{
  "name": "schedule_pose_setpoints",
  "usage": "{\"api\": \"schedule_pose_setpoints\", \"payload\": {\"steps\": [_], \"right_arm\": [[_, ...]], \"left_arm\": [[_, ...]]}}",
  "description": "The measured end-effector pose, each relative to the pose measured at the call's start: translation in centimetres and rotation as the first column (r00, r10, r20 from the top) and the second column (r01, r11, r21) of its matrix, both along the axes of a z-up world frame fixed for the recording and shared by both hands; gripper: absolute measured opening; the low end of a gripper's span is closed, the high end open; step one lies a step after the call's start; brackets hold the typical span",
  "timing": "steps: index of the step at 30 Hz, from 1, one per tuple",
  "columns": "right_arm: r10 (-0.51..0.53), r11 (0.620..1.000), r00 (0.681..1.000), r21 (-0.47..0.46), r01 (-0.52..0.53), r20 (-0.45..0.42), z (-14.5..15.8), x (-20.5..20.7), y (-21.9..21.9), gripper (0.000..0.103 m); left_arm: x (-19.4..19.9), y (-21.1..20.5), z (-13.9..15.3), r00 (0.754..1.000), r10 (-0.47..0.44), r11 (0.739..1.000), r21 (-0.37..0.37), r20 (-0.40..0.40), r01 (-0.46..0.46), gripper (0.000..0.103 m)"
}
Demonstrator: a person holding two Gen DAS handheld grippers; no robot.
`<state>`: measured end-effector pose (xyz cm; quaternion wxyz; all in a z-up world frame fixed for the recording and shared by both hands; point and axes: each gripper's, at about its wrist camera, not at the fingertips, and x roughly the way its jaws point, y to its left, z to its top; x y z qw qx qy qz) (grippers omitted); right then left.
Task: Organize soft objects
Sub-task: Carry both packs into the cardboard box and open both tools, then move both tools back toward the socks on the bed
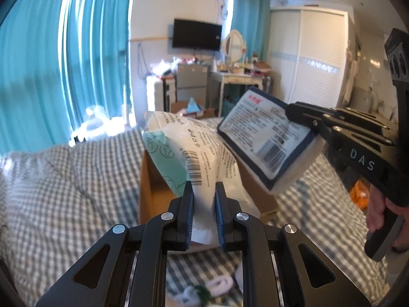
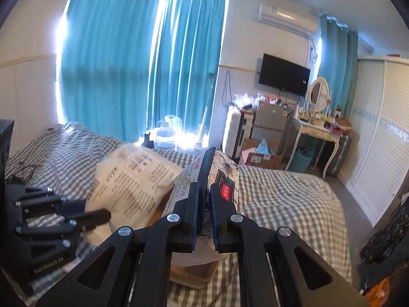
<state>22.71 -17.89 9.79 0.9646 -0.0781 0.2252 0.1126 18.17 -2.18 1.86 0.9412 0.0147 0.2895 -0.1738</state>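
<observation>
While both packs hang lifted over the cardboard box (image 1: 153, 192) on the checked bed (image 1: 64, 179), the left gripper (image 1: 203, 192) pinches the white-and-green pack (image 1: 179, 148) by its crimped end, barcode up, long axis pointing away. The right gripper (image 2: 205, 194), marked "DAS" on its side, is clamped on the navy-edged tissue pack (image 1: 265, 138), tilted label-up, its hand (image 1: 383, 212) low on the handle.
</observation>
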Motion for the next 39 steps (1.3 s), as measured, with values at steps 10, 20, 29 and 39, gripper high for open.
{"api": "schedule_pose_setpoints", "payload": {"steps": [10,20,29,39], "right_arm": [[0.005,1.000,0.990,0.004,-0.005,-0.144,-7.5,6.6,0.6,0.008],[0.008,0.999,0.983,0.048,0.000,-0.181,-8.5,6.3,-0.4,0.015],[-0.047,0.997,0.996,0.050,0.051,-0.077,-2.0,0.4,-3.0,0.081],[-0.036,0.998,0.999,0.045,0.036,0.013,7.6,-9.7,-5.0,0.097]], "left_arm": [[5.6,-0.9,-5.0,0.997,-0.026,0.997,0.071,-0.071,0.031,0.015],[5.8,-1.0,-5.4,0.997,0.019,0.992,0.126,-0.081,-0.008,0.046],[1.4,0.9,-0.7,0.996,0.085,0.991,0.110,-0.036,-0.081,0.059],[-7.8,1.8,9.1,0.982,0.153,0.986,0.053,0.114,-0.160,0.077]]}}
